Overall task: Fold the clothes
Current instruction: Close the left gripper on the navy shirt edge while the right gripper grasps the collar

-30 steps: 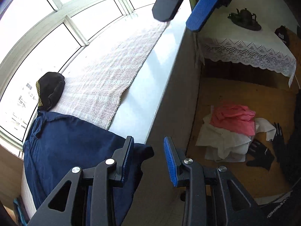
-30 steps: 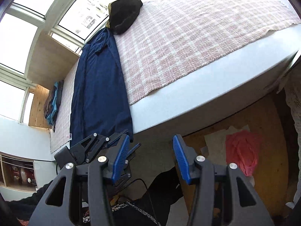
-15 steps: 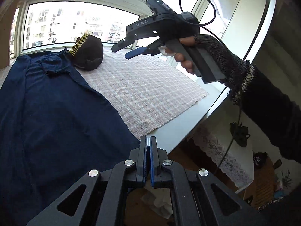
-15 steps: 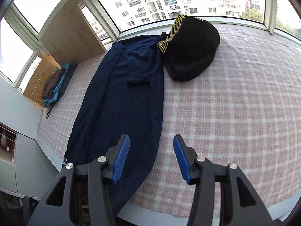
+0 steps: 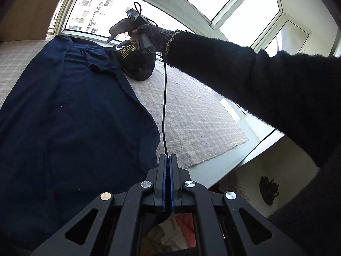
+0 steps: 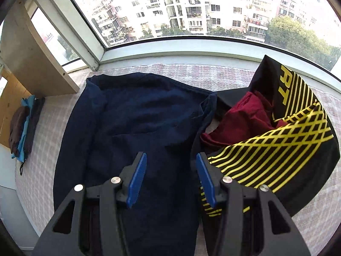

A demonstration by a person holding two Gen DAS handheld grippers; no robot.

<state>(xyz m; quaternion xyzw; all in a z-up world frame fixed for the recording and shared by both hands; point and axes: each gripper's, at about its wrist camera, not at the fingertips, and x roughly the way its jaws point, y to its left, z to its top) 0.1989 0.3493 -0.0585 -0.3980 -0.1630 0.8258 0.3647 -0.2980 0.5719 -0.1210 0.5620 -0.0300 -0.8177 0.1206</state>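
Left gripper (image 5: 167,164): jaws clenched, blue pads pressed flat together with nothing between them, poised over the near hem of the navy garment (image 5: 70,115). Right gripper (image 6: 171,177): jaws released, blue pads (image 6: 137,177) well apart, empty, hovering above the garment's upper part just beside the black-and-yellow bag (image 6: 283,145).

Navy garment (image 6: 136,128) spread lengthwise and mostly flat on the checked pink-white cloth (image 5: 196,123) covering the worktop (image 5: 215,175) under the window; collar end toward the glass, small rumple near the upper right edge, right side touching the bag. Seen from the left wrist, near end reaching the worktop's front edge.

Bag slumped open on the cloth, mouth toward the right-wrist camera, maroon clothing (image 6: 240,119) bunched inside. Yellow stripes and diamond lattice on black fabric, yellow letters partly readable.

From the left wrist: right gripper (image 5: 119,40) held aloft over the bag (image 5: 138,64) in a hand wearing a grey knitted fingerless glove (image 5: 152,35), fuzzy black sleeve (image 5: 255,81) stretching across the view, black cable (image 5: 164,98) hanging down from the handle.

At far left of the worktop, a small pile of folded clothes (image 6: 23,128), blue and brown, beside a wooden panel (image 6: 27,51). Apartment blocks and trees beyond the window (image 6: 191,10). Down on the floor, pink and white cloth (image 5: 177,232) glimpsed between the left gripper's arms.
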